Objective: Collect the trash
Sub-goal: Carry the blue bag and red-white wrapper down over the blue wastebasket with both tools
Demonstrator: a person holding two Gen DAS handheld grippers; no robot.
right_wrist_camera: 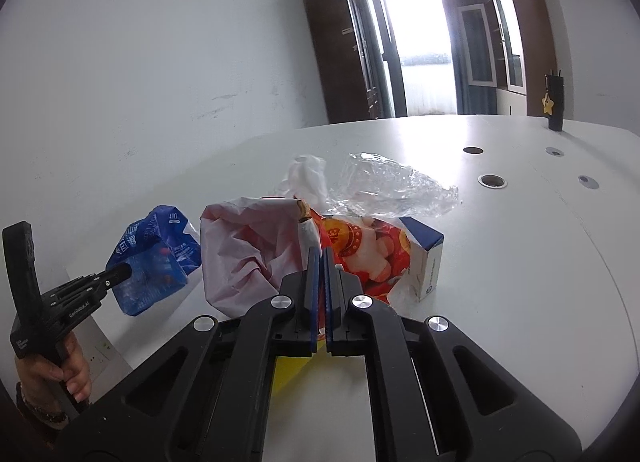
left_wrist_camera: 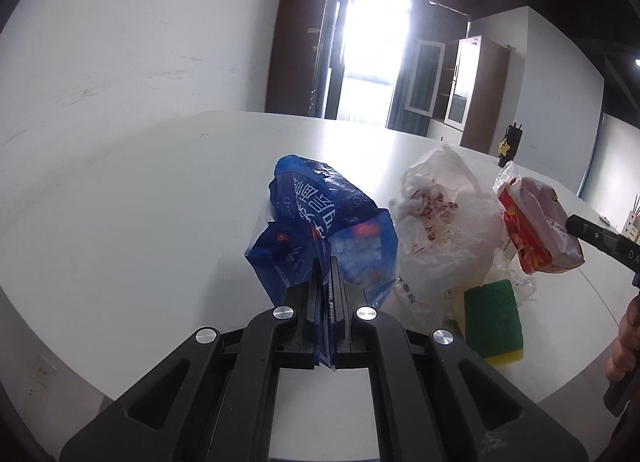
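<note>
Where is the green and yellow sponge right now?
In the left wrist view, the green and yellow sponge lies on the white table, lower right, just in front of the white plastic bag and below the red snack packet.

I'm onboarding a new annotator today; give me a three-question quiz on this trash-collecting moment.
1. True or false: the left gripper is shut on the crumpled blue plastic bag.
2. What does the right gripper pinch? A) the green and yellow sponge B) the red printed snack wrapper C) the clear crinkled plastic film
3. Fill in: the small white and blue carton stands on the white ____.

Key: 1 true; 2 B; 3 table.
</note>
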